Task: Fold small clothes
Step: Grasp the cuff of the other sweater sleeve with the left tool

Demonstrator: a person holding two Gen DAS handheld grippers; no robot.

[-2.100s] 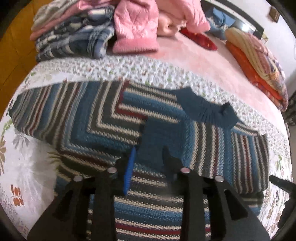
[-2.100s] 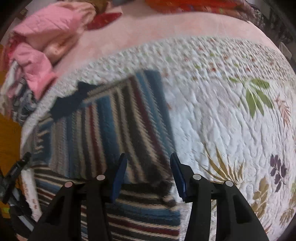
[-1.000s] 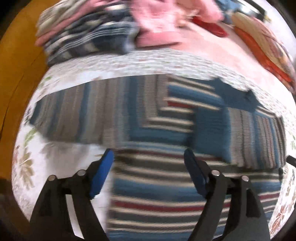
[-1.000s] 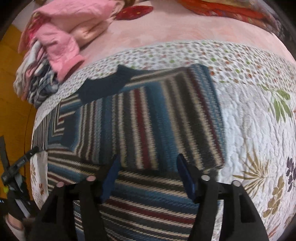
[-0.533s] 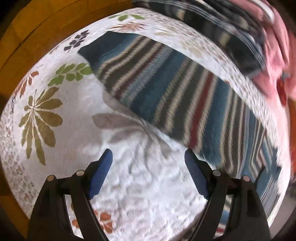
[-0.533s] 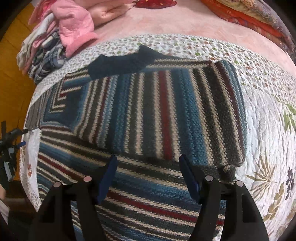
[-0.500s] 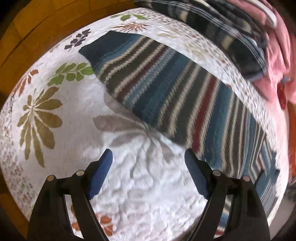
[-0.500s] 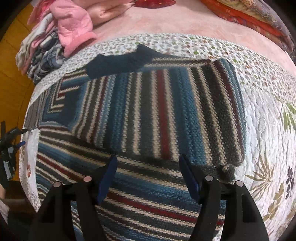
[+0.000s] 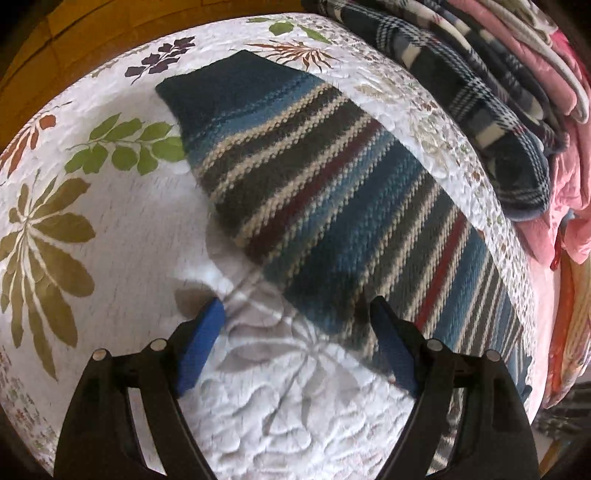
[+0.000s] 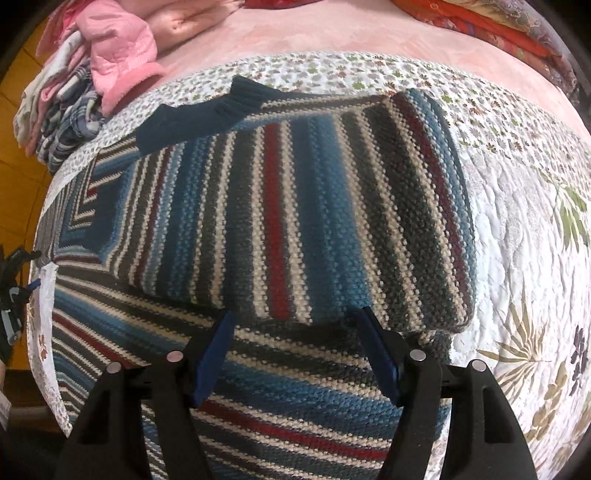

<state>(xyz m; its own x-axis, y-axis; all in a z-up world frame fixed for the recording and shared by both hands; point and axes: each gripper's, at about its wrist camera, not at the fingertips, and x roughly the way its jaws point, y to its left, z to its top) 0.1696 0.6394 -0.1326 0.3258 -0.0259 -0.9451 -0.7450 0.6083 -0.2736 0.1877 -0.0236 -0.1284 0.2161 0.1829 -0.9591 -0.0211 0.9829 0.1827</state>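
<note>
A striped knit sweater (image 10: pixel 295 229) in blue, grey, cream and red lies flat on the bed, its right sleeve folded across the chest and its dark blue collar (image 10: pixel 207 110) at the far side. My right gripper (image 10: pixel 295 332) hovers open over the sweater's body, just below the folded sleeve's edge. In the left wrist view the sweater's left sleeve (image 9: pixel 314 195) stretches out diagonally, ending in a dark blue cuff (image 9: pixel 218 85). My left gripper (image 9: pixel 295 317) is open above the quilt beside that sleeve's lower edge, nothing between its fingers.
A white quilt (image 9: pixel 110 240) with leaf prints covers the bed. A pile of plaid and pink clothes (image 9: pixel 480 74) sits beyond the sleeve, seen too as a pink jacket (image 10: pixel 118 62). Orange bedding (image 10: pixel 480 22) lies far right. A wooden floor (image 9: pixel 74 22) borders the bed.
My left gripper opened, let go of the sweater and swung left over the outstretched sleeve. My right gripper opened wider and drew back toward the sweater's body.
</note>
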